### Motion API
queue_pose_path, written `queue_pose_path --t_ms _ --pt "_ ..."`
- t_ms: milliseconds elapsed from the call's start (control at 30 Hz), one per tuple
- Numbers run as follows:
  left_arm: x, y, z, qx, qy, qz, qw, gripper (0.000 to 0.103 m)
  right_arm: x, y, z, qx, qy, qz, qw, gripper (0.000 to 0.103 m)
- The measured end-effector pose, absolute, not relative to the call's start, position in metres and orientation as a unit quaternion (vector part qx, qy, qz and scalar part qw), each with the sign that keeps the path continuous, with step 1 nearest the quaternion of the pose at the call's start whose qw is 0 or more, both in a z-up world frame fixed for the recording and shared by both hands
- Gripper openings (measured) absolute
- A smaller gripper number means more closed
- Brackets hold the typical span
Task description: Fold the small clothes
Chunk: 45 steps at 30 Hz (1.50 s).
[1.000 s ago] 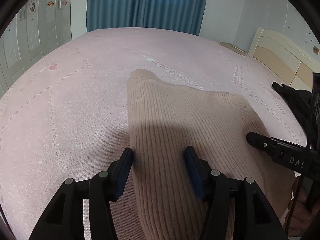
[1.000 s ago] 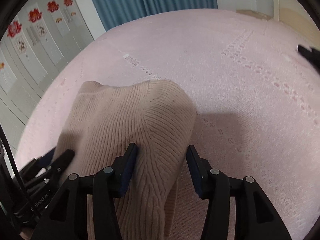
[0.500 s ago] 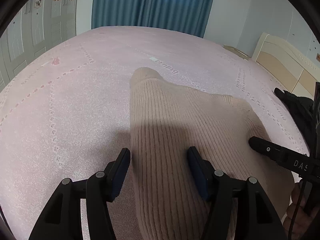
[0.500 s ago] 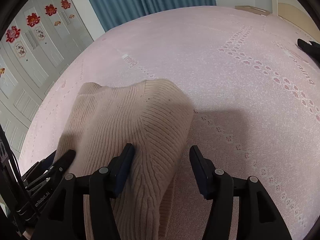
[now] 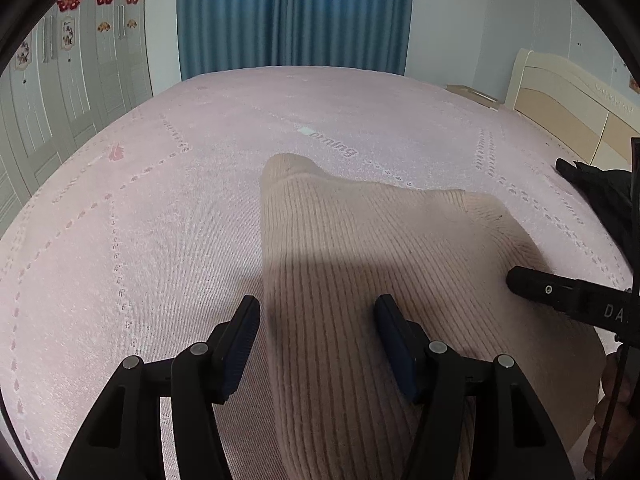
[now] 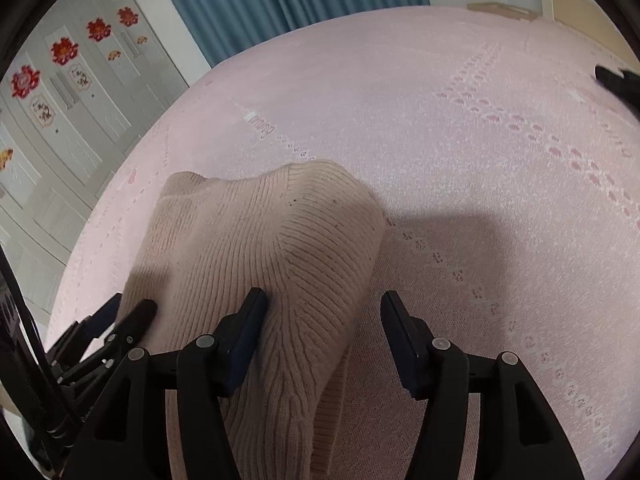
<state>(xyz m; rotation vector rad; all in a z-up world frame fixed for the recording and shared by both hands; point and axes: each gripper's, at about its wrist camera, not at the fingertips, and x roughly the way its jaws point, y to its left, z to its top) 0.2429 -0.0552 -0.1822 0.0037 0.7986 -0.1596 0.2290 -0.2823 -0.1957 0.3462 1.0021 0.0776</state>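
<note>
A beige ribbed knit garment (image 5: 368, 256) lies folded on the pink bedspread (image 5: 120, 208). My left gripper (image 5: 316, 312) is open, its jaws straddling the garment's near left part just above it. In the right wrist view the same garment (image 6: 260, 240) lies at centre left. My right gripper (image 6: 324, 308) is open over the garment's right edge, holding nothing. The right gripper's finger (image 5: 560, 292) shows at the right of the left wrist view, and the left gripper's fingers (image 6: 132, 320) show at the lower left of the right wrist view.
A dark garment (image 5: 600, 196) lies at the bed's right side and also shows in the right wrist view (image 6: 620, 84). A wooden headboard (image 5: 568, 96) stands at the right, blue curtains (image 5: 292, 16) behind, and white wardrobe doors (image 5: 60, 92) at the left.
Both grippers have pulled back and tilted up slightly, so more of the room shows. The garment lies as before and both grippers stay open.
</note>
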Motion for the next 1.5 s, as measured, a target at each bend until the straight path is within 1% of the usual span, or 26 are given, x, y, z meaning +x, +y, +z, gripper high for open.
queue_pose_path --t_ms 133,533,1100,1500 --pt "0.2441 -0.0523 -0.1820 -0.007 0.391 -0.081 0.917 0.060 0.2294 -0.2851 -0.1965 0.178 0.480 0.041 0.858 0.057" --pt "0.2437 -0.0515 -0.1827 -0.010 0.391 -0.080 0.917 0.062 0.2300 -0.2838 -0.1954 0.170 0.478 0.039 0.861 0.057" --pt "0.2444 -0.0506 -0.1825 -0.012 0.393 -0.081 0.916 0.062 0.2277 -0.2817 -0.1928 0.151 0.476 0.033 0.866 0.061" --pt "0.2418 -0.0533 -0.1814 -0.006 0.387 -0.075 0.919 0.062 0.2255 -0.2811 -0.1875 0.140 0.473 0.031 0.870 0.062"
